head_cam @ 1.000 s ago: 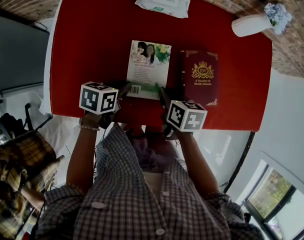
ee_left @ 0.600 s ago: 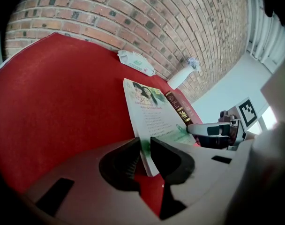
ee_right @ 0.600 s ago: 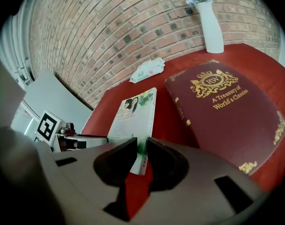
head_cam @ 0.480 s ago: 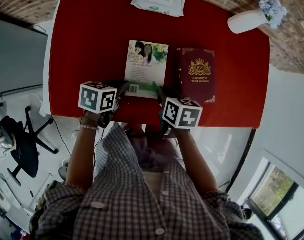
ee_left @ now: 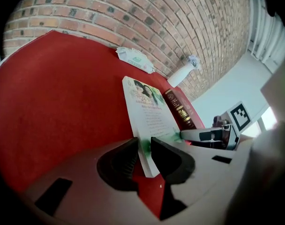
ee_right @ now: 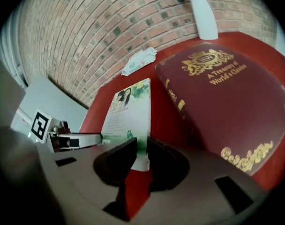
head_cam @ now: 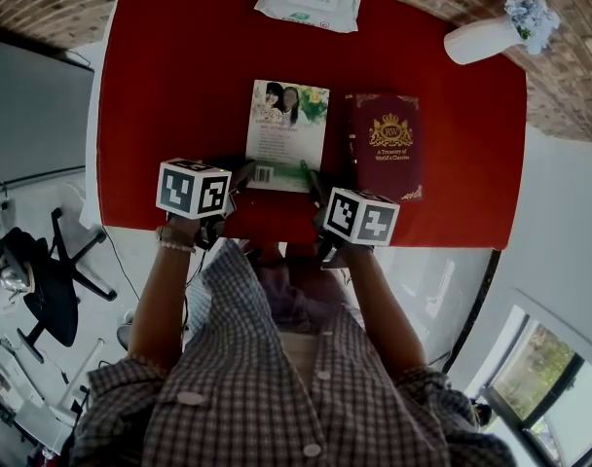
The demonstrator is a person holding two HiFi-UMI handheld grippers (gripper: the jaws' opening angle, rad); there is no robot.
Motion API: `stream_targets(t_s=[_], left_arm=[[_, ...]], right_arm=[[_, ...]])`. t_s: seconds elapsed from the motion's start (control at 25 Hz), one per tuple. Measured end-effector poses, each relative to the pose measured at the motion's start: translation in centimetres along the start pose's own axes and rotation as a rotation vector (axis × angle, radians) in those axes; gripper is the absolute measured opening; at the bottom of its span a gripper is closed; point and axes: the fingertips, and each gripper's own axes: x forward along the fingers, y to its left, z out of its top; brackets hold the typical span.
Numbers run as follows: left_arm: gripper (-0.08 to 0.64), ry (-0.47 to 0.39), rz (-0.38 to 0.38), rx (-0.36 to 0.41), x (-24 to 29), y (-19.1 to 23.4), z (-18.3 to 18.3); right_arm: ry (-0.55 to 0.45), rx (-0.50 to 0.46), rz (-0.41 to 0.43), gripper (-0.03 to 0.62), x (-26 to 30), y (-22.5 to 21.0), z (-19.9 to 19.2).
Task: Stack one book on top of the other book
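Observation:
A thin green-and-white book (head_cam: 288, 129) lies in the middle of the red table (head_cam: 169, 86). Just to its right lies a thick maroon book (head_cam: 387, 159) with gold print. My left gripper (head_cam: 245, 171) is shut on the thin book's near left corner (ee_left: 149, 111). Its jaws have just been opening slightly, with the book's edge still between them. My right gripper (head_cam: 311, 178) is shut on the near right corner (ee_right: 131, 107). The maroon book (ee_right: 227, 102) sits right beside that gripper, apart from it.
A pack of wet wipes (head_cam: 308, 0) lies at the table's far edge. A white vase with flowers (head_cam: 486, 35) is at the far right corner. A brick wall stands behind the table. An office chair (head_cam: 43, 290) stands on the floor to the left.
The view has shifted a little. Both grippers stay at the thin book's near corners, and neither book has visibly moved.

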Motion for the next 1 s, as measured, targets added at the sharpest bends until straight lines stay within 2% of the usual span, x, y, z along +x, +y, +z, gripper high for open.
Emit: stream_targets(t_s=[0.08,0.24,0.6,1.0], left_arm=[[0.079,-0.03,-0.002,-0.027,-0.2,0.2,0.1],[0.051,-0.067,-0.001,-0.051,-0.5,0.5,0.3],[0.049,-0.06,-0.018,-0.059,-0.3,0.1,0.2],[0.049,-0.07,-0.077,-0.059,0.9,-1.8,0.0]], right_arm=[[-0.031,0.036,0.019,0.064,-0.4,-0.2,0.1],[-0.058,-0.001,0.036,0.043,-1.4,0.6,1.0],[-0.114,-0.054,0.067,0.026,-3.7,2.4,2.7],[-0.179,-0.093,0.051,0.017,-6.4,2.6,4.1]])
